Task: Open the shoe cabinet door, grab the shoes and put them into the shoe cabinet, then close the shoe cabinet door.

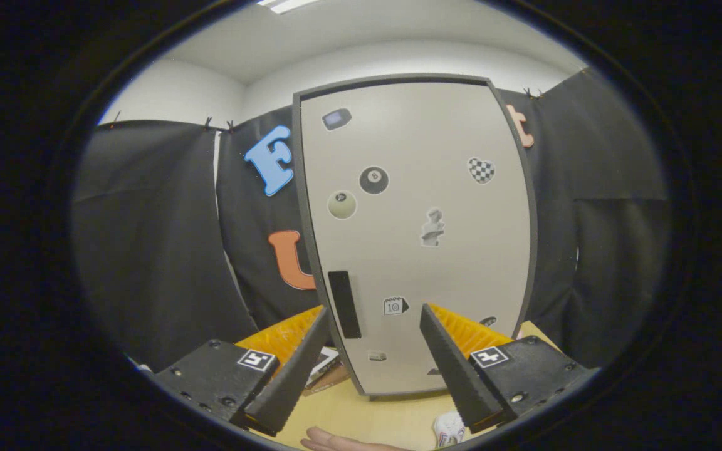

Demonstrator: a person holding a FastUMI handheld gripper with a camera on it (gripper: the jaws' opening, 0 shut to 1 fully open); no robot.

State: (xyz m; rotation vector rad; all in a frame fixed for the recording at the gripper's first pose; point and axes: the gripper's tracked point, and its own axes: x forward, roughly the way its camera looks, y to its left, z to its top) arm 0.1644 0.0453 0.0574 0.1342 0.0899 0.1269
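Gripper [373,316] is sitting at the lower centre of the frame, fingers spread wide apart, holding nothing; the two fingertips are framing the lower part of the cabinet door. Nothing is lying between the fingers except bare tabletop and the door beyond.

Just beyond the fingers, the shoe cabinet [417,238] is standing upright on the wooden table [361,413], filling the centre of the frame. Its long axis is running vertically, and its front is facing the camera. The door is sitting closed, flush within the dark frame. A dark vertical handle slot [344,304] is showing at the door's lower left, just ahead of the left fingertip. Several stickers [374,180] are dotting the door face.

At the bottom of the frame, below the fingers, a white shoe [449,429] is partly showing on the table near the right finger; its heading cannot be told. A hand [336,441] is resting on the table at the bottom centre. Some flat item [323,366] is peeking out behind the left finger, too hidden to identify.
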